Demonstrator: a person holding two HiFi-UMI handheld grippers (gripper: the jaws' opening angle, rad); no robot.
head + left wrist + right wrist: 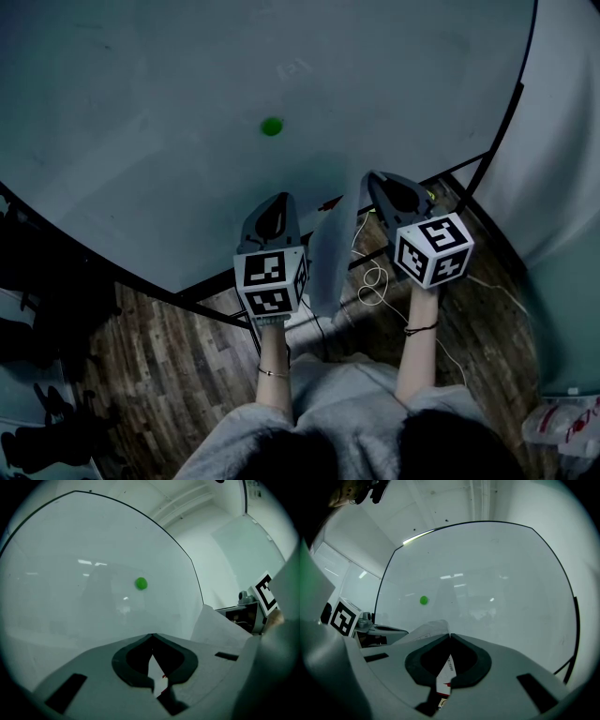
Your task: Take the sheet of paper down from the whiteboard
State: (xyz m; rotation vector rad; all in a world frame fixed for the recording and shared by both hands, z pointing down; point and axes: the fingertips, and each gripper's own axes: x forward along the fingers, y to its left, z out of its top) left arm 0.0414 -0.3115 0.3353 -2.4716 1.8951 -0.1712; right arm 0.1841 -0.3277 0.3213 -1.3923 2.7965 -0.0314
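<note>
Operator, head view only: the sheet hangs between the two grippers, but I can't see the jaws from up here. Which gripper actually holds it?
Observer: The right gripper view shows the right gripper with its jaws closed on the sheet of paper. The sheet's printed edge runs between the pads.
Operator: And the left one?
Observer: The left gripper view shows the left gripper with its jaws together. The sheet lies off to its right, and none of it shows past the tips.

No legible text; print on sheet of paper (446, 666) too small to read.
</note>
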